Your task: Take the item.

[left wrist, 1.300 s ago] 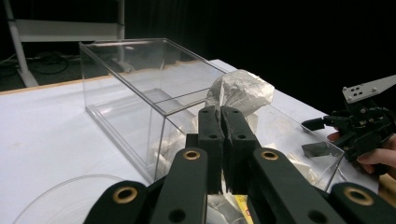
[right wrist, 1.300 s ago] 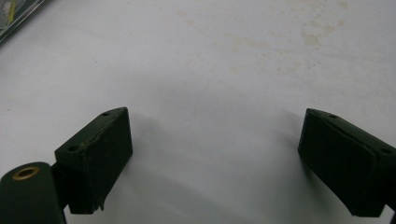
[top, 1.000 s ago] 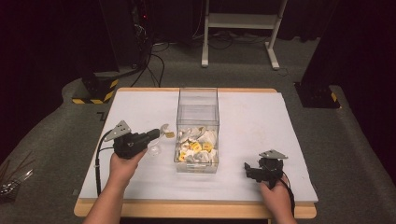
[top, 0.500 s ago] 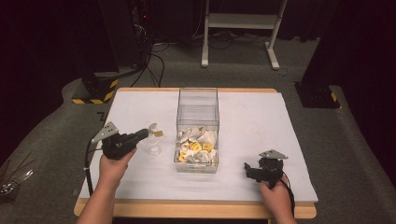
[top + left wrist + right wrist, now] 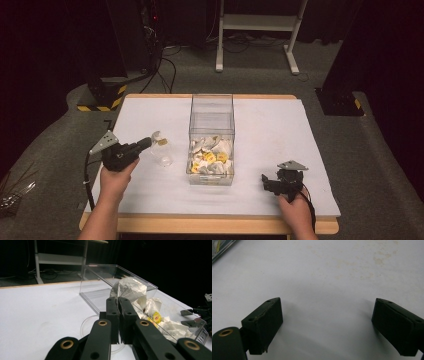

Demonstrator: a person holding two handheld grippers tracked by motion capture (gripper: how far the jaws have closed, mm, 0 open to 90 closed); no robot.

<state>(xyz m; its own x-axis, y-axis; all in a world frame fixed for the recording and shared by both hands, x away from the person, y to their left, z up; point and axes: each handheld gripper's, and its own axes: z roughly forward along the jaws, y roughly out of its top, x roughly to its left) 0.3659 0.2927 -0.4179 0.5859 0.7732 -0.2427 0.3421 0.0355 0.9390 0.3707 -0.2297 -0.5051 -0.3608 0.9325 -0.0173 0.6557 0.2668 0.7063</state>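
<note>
Two tools work over a white-covered table [image 5: 280, 145] in a dark room with a grey floor and a white metal frame [image 5: 255, 30] behind. Left tool [image 5: 145, 144], jaws pressed together, points at a small clear plastic cup [image 5: 161, 152] just beside the clear plastic box [image 5: 211, 107] of crumpled white wrappers [image 5: 128, 288]; whether it pinches anything is unclear. Right tool [image 5: 325, 327] hovers wide apart over bare cloth.

A small white sachet with a yellow tag [image 5: 159, 141] is pinched at the closed tips of the left gripper [image 5: 145, 144], above a clear round dish [image 5: 163, 159], apparently shallow, just beside a clear box [image 5: 211, 113] holding similar sachets [image 5: 210, 159].
</note>
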